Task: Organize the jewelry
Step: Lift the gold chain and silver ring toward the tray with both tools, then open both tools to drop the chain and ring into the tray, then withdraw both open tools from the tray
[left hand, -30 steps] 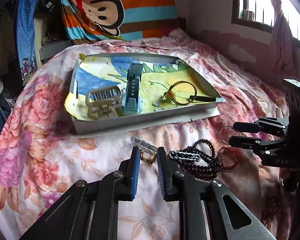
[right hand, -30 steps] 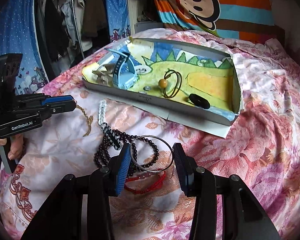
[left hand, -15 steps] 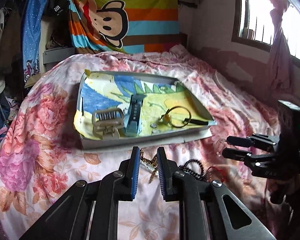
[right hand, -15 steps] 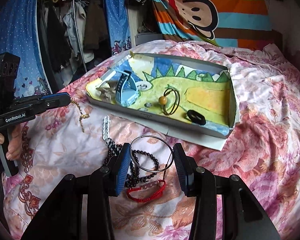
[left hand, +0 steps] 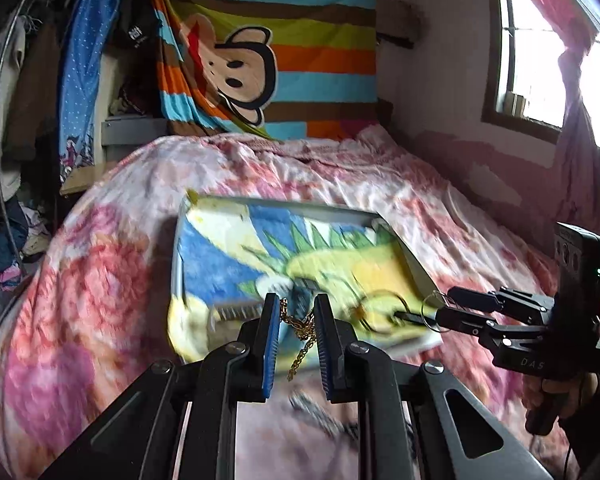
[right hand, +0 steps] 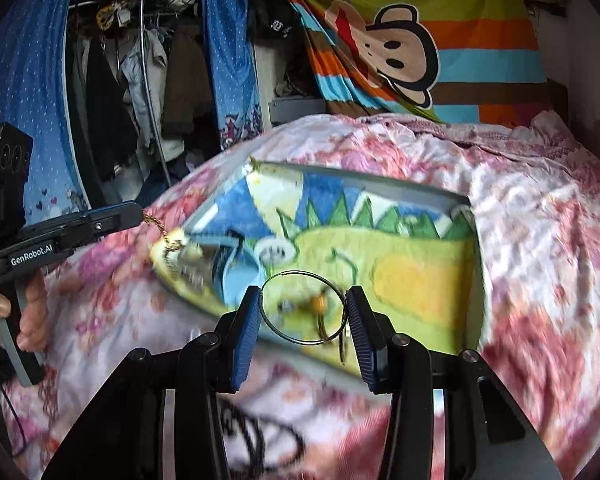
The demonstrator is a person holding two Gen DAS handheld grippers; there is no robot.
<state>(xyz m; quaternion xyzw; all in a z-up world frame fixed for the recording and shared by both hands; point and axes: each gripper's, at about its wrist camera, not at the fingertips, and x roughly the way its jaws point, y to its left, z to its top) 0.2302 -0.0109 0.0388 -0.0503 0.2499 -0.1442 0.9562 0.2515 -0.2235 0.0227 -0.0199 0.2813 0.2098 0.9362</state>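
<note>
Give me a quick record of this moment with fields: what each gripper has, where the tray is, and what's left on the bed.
left gripper: shut on gold chain, which dangles between its fingers
right gripper: shut on silver hoop, held across its width
tray: on the floral blanket, beyond both grippers
in tray: blue watch, ring with orange bead; the rest blurred
left on bed: dark bead strand, blurred

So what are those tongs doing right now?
Left tongs shut on gold chain. Right tongs shut on silver ring. Both near tray. Nothing blocking.
</note>
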